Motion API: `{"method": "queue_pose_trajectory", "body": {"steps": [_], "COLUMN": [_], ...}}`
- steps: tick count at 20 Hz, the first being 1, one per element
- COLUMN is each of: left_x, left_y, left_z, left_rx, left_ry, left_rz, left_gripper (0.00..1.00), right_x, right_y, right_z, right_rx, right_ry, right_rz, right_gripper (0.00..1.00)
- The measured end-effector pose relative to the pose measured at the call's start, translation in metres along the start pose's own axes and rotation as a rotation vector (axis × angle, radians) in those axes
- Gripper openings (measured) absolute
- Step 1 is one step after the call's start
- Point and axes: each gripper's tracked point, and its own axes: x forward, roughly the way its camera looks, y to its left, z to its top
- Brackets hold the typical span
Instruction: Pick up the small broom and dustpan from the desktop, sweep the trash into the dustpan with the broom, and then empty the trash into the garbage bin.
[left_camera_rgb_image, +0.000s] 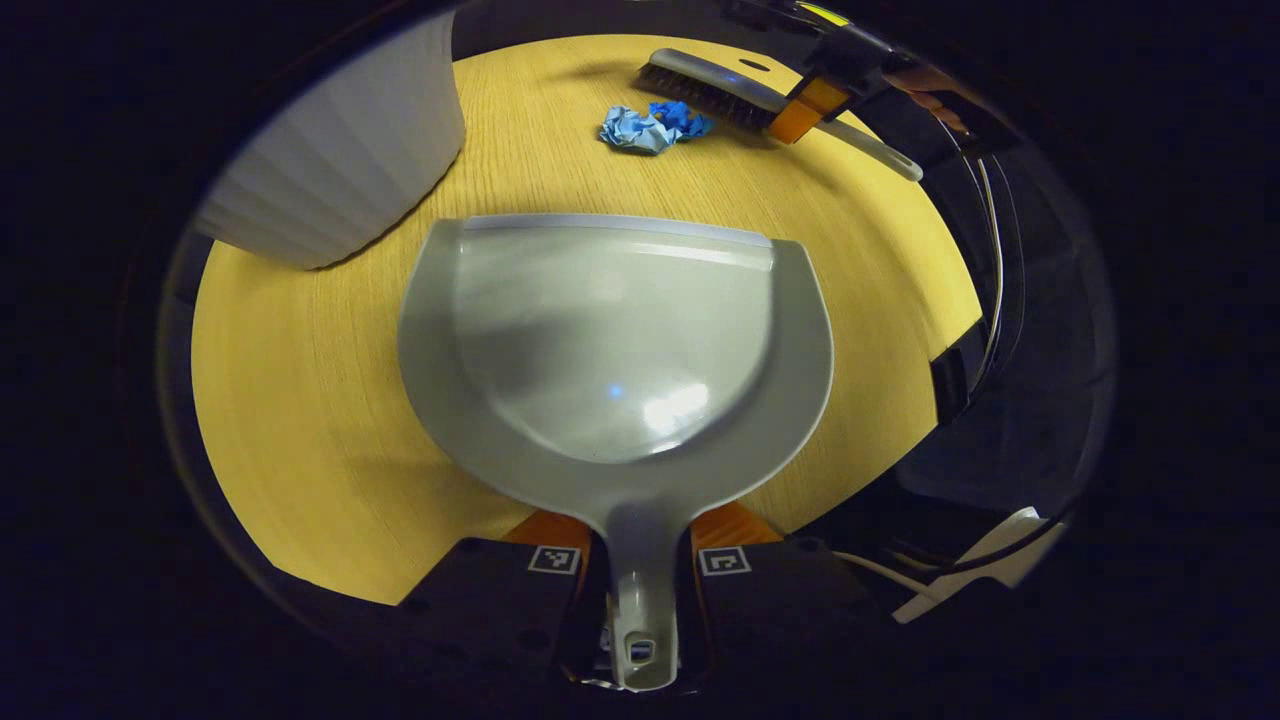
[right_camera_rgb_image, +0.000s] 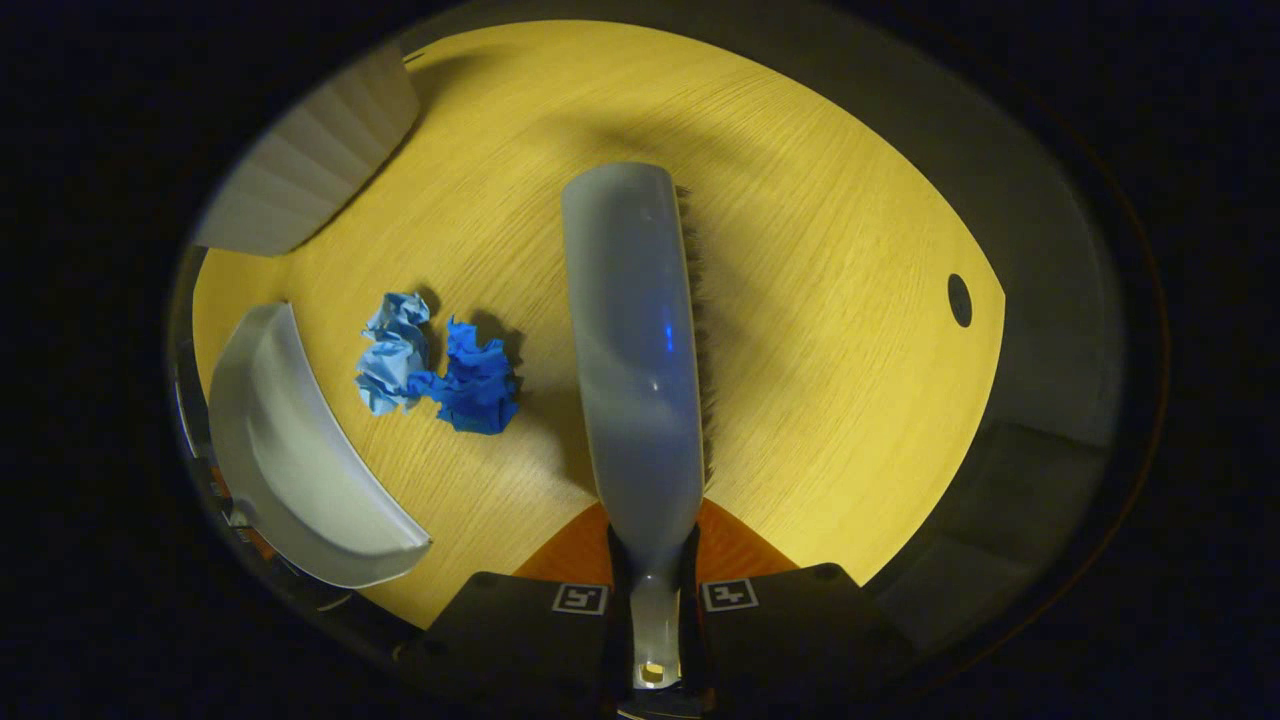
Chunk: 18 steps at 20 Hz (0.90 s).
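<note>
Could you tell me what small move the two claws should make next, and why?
Probably draw the broom sideways into the blue paper scraps, pushing them toward the dustpan. Both tools are already gripped, the pan is empty, and the scraps lie on the desktop between brush and pan lip.

One dustpan (left_camera_rgb_image: 615, 340), one broom (right_camera_rgb_image: 635, 370), two crumpled paper scraps (right_camera_rgb_image: 440, 370), one white bin (left_camera_rgb_image: 340, 160), two grippers.

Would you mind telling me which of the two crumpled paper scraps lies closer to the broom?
The dark blue scrap. It sits right beside the broom, while the light blue scrap lies on its far side, toward the dustpan.
</note>
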Motion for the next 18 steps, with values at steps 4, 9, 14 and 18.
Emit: {"method": "queue_pose_trajectory", "body": {"steps": [4, 9, 14, 18], "left_x": [0.001, 0.003, 0.008, 0.007], "left_y": [0.007, 0.013, 0.019, 0.020], "left_z": [-0.003, -0.005, -0.009, -0.010], "left_rx": [0.040, 0.092, 0.120, 0.142], "left_ry": [0.025, 0.048, 0.063, 0.071], "left_rz": [0.004, -0.003, -0.007, 0.007], "left_gripper": [0.27, 0.27, 0.27, 0.27], "right_x": [0.004, -0.003, -0.008, -0.004], "right_y": [0.028, 0.060, 0.073, 0.065], "right_z": [0.001, -0.012, -0.026, -0.032], "right_rx": [-0.083, -0.311, -0.533, -0.577], "right_ry": [0.033, 0.070, 0.111, 0.154], "right_rz": [0.052, 0.141, 0.312, 0.447], "right_gripper": [0.10, 0.19, 0.19, 0.20]}}
